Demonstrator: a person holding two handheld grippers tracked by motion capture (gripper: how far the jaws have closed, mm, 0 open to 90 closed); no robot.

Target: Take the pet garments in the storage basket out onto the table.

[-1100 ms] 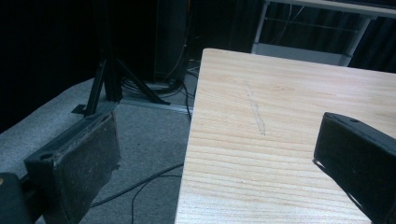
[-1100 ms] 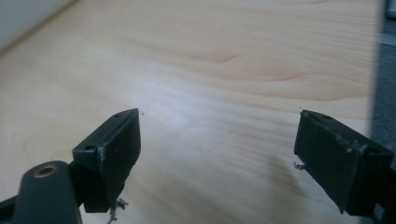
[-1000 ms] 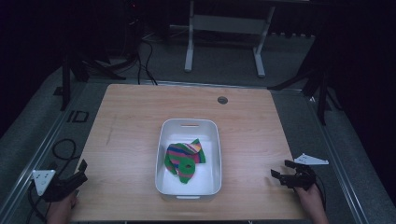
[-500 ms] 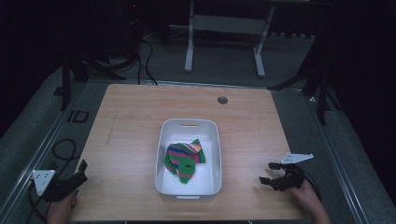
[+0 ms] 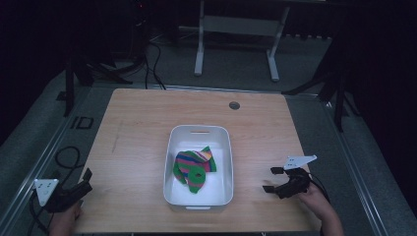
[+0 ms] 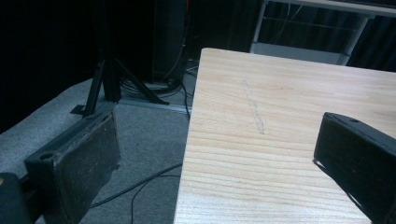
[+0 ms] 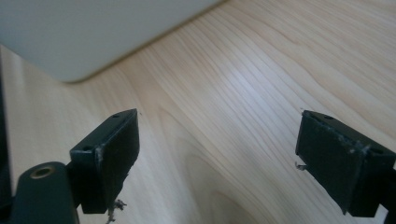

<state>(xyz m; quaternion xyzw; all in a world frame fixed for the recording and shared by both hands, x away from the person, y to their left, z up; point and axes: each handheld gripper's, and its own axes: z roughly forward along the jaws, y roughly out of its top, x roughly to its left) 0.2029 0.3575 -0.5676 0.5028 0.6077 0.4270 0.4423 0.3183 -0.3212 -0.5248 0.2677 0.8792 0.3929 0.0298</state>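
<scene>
A white bin stands in the middle of the wooden table; a crumpled green cloth with coloured stripes lies inside it. My right gripper hovers over the table to the right of the bin, open, jaws pointing at it with nothing between them. In the right gripper view the bin's white wall is close ahead beyond the open gripper. My left gripper sits at the table's front left corner, open and empty. In the left gripper view its jaws straddle the table's left edge.
A round dark grommet is set in the table near its far edge. Grey floor with cables lies left of the table, a black stand beyond it. A white frame stands behind the table.
My right gripper has moved left over the table, toward the bin. The left gripper has stayed put.
</scene>
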